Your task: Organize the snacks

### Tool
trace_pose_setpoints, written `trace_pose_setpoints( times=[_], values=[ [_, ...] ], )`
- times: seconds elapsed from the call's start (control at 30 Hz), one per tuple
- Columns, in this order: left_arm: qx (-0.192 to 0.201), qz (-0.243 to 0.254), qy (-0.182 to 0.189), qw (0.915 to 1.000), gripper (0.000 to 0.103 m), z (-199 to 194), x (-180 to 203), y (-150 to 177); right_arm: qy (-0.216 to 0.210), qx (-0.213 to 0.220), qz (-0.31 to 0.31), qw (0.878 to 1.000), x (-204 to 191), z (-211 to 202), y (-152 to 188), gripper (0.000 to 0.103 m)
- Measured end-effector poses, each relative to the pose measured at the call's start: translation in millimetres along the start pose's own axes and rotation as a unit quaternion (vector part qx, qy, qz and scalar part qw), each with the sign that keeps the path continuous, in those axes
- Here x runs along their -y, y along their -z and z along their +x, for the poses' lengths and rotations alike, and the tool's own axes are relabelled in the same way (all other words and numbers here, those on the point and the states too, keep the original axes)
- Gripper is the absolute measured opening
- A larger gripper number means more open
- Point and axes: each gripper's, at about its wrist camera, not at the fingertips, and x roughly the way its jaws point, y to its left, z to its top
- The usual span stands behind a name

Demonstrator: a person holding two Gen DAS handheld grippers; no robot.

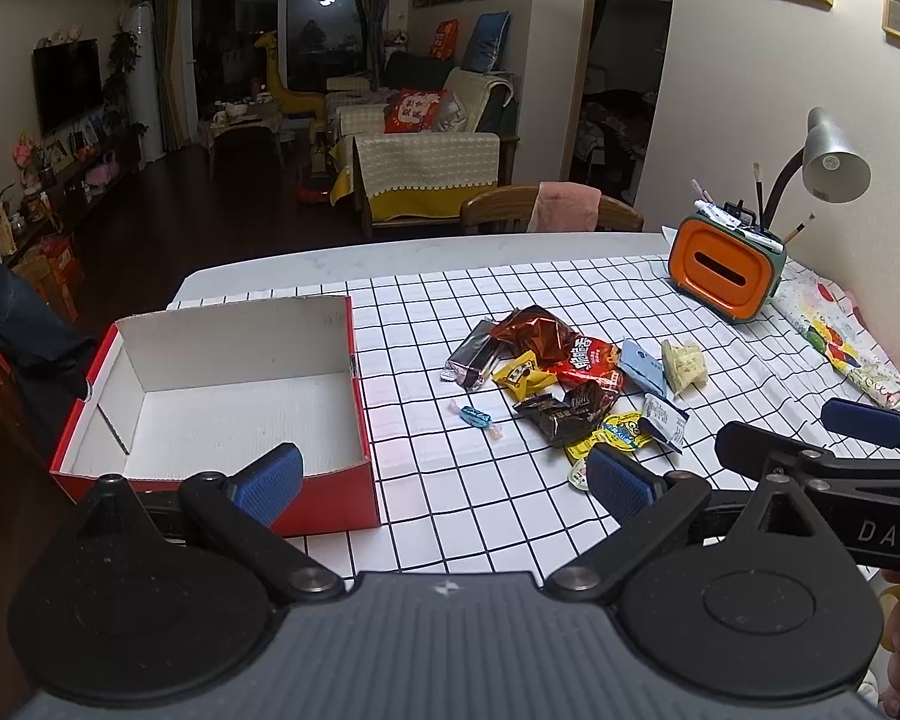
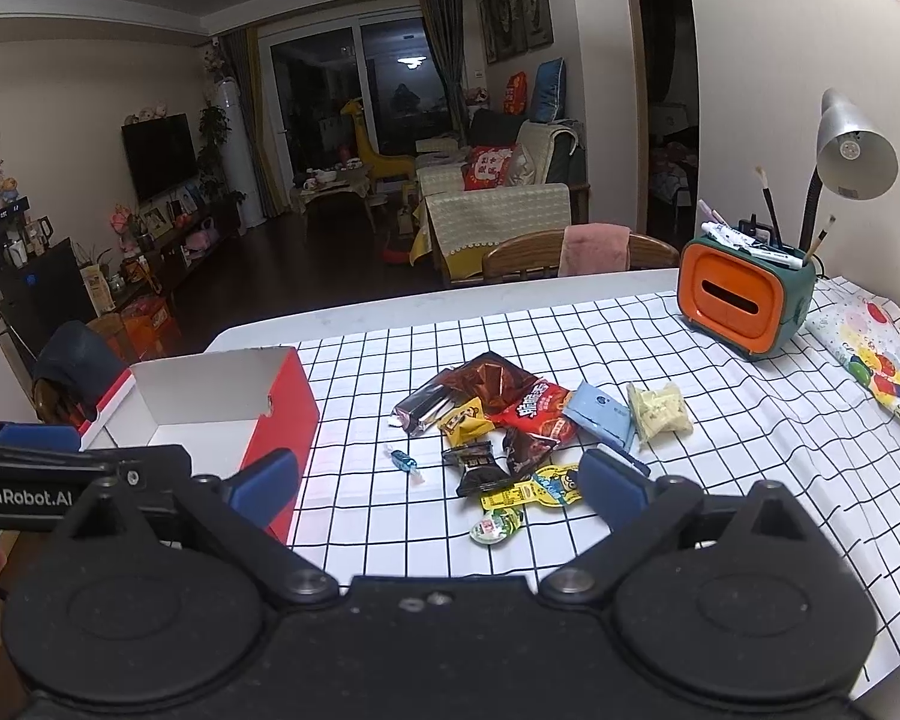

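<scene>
Snacks (image 1: 561,384) lie heaped at frame center on the counter (image 1: 450,510), right of the empty red box (image 1: 222,396). Both the left claw (image 1: 444,480) and right claw (image 2: 438,486) gape, holding nothing. Overlapping wrappers would probably make 1 pinch drag 2 packets.

Matt cardboard box (image 1: 234,396), glossy foil-like snack wrappers (image 1: 534,333), creased checked tablecloth (image 1: 450,504) perhaps vinyl, smooth plastic organizer (image 1: 727,267), metal lamp shade (image 1: 834,156)

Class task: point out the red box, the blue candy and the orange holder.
red box (image 1: 336,501), left wrist view, front red wall
blue candy (image 1: 474,417), left wrist view, wrapper middle
orange holder (image 2: 732,299), right wrist view, orange front
</scene>
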Motion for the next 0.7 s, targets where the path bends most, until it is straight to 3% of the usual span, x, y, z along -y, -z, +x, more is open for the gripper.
trace_pose_setpoints(
  times=[0.7],
  values=[
    [-0.004, 0.001, 0.009, 0.9999, 0.102, 0.5, -2.3, 1.5, 0.003, -0.001, 0.004, 1.000, -3.2, 0.5, 0.9, 0.098]
  ],
)
